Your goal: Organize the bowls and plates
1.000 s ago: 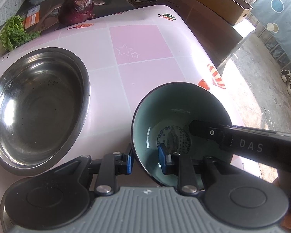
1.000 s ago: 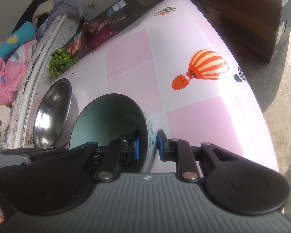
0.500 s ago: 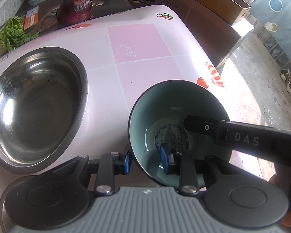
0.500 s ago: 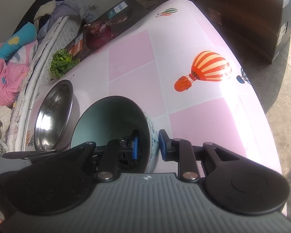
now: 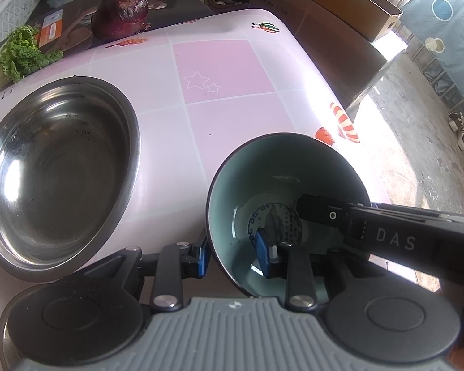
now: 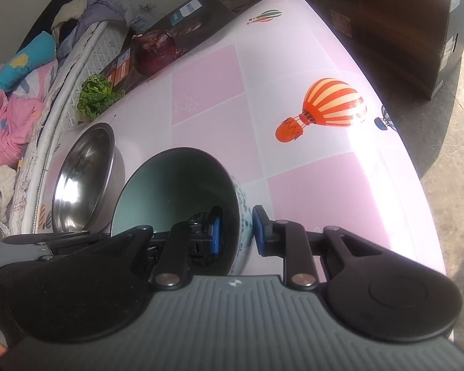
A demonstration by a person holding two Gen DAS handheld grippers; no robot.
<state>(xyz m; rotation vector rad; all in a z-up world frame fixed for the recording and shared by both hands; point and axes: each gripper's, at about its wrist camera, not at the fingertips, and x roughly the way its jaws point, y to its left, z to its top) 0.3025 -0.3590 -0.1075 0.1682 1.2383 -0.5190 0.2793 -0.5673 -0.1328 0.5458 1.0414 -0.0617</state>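
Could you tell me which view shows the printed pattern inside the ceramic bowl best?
The left wrist view: it looks down into the ceramic bowl at the pattern. The right wrist view sees that bowl side-on, its bottom hidden.

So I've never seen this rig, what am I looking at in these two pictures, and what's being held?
No robot: a person holds one tool in each hand, each with a fisheye camera looking along its fingers. In the left view, the left hand-held gripper straddles the near rim of the ceramic bowl. In the right view, the right hand-held gripper straddles its other rim, one pad inside, one outside; neither visibly clamps. On the pink table sit a steel bowl, a red onion and lettuce.
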